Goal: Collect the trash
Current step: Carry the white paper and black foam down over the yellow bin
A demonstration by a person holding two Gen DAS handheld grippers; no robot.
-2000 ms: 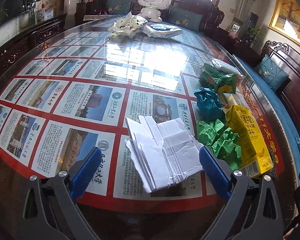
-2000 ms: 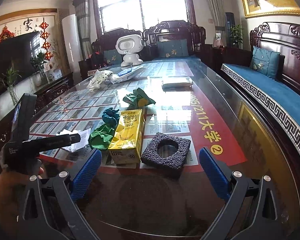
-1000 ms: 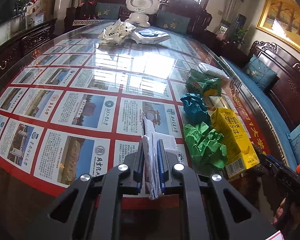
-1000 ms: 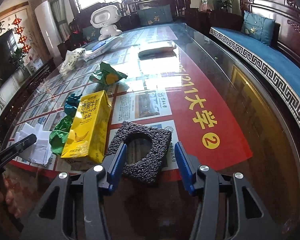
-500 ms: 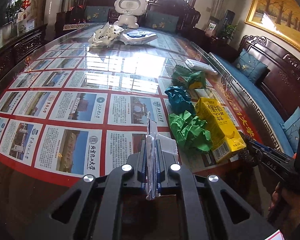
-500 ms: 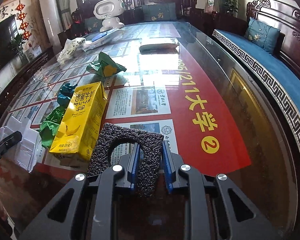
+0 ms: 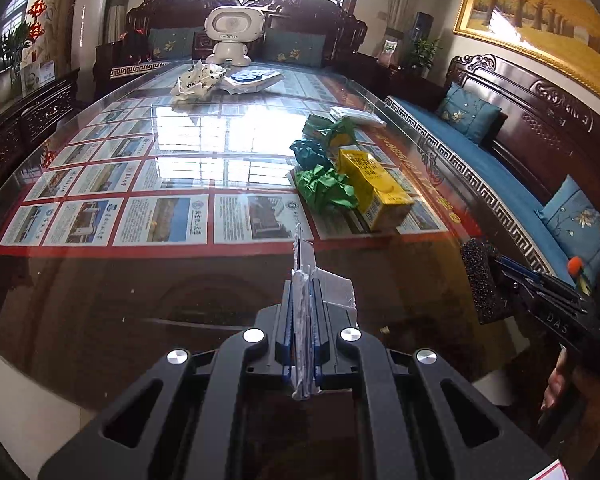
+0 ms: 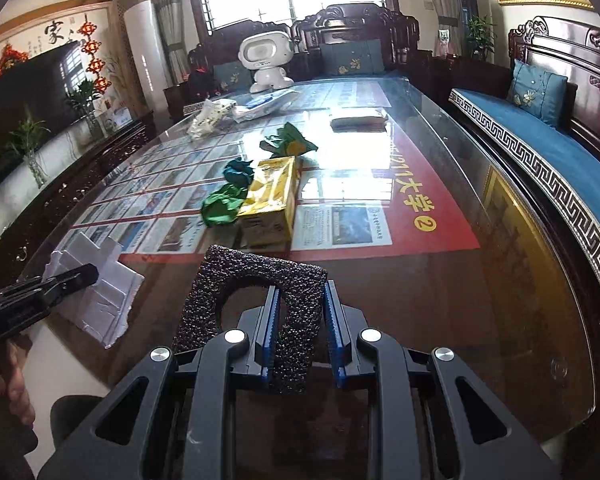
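My left gripper (image 7: 302, 300) is shut on a folded white paper (image 7: 303, 280), held edge-on above the near edge of the glass table (image 7: 140, 280); the paper also shows in the right wrist view (image 8: 100, 292). My right gripper (image 8: 298, 304) is shut on a black foam piece with a round hole (image 8: 252, 292), lifted off the table; it shows at the right of the left wrist view (image 7: 480, 280). On the table lie a yellow drink carton (image 7: 374, 188), crumpled green paper (image 7: 326, 188), a teal wad (image 7: 310, 152) and a green wrapper (image 7: 332, 130).
A white robot toy (image 7: 232, 34), a crumpled white bag (image 7: 198, 80) and a blue-white packet (image 7: 252, 78) sit at the table's far end. A flat packet (image 8: 358, 120) lies at the right. A blue-cushioned wooden bench (image 7: 480, 168) runs along the right.
Both grippers have pulled back toward the near edge and lifted, carrying the white paper and the black foam off the table. The other trash has not moved.
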